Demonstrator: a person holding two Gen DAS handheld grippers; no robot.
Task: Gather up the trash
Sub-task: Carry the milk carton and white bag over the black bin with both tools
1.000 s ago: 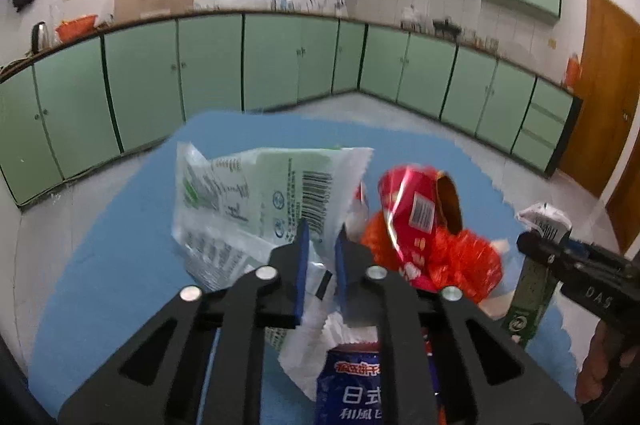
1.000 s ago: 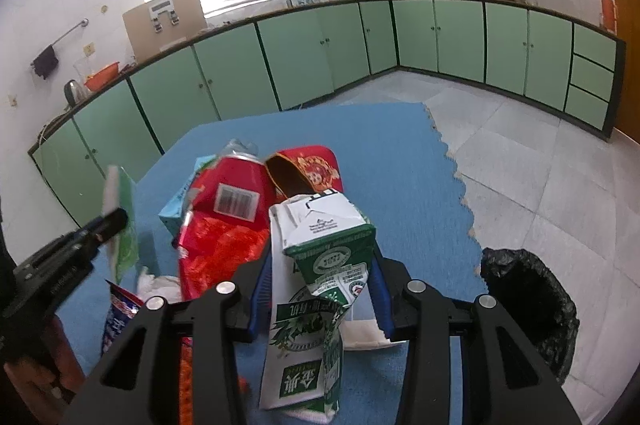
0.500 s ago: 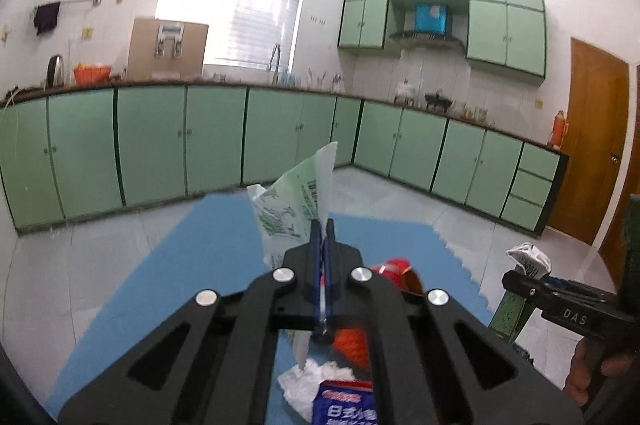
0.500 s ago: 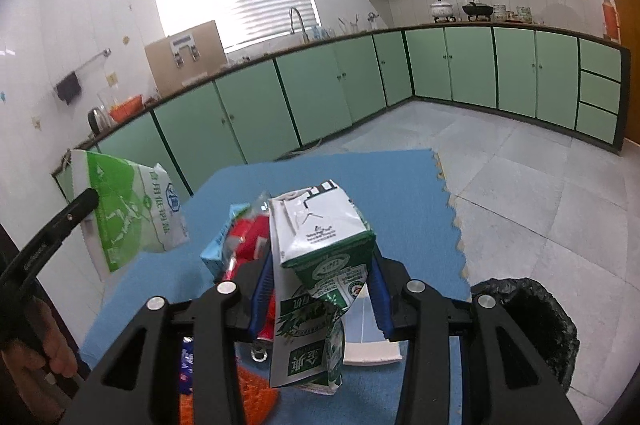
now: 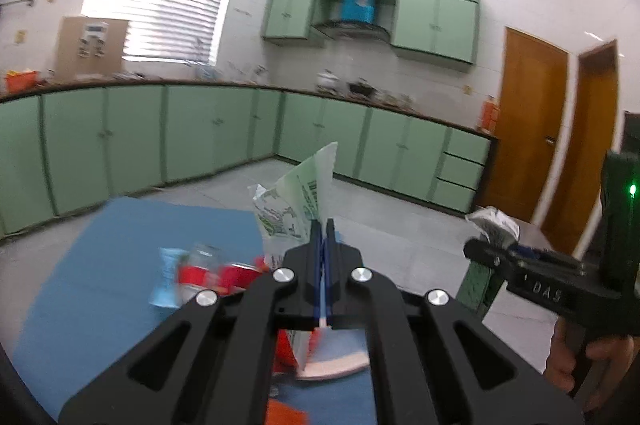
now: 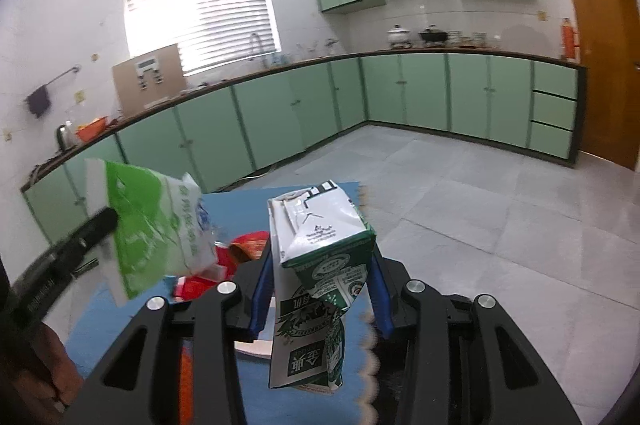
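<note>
Holding trash aloft in both grippers above the blue floor mat (image 5: 120, 245).

The left gripper (image 5: 324, 237) is clenched flat on a green-and-white plastic bag (image 5: 300, 201), raised over the mat. The right gripper (image 6: 320, 289) grasps a crumpled green-and-white milk carton (image 6: 316, 273) between its blue pads, to the right of the bag. Red wrappers (image 6: 208, 277) lie on the mat below; green cabinets (image 6: 420, 101) line the far walls.

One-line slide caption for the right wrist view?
Right tool clamps a crushed green-and-white carton above the blue mat; left tool holds a green bag.
</note>
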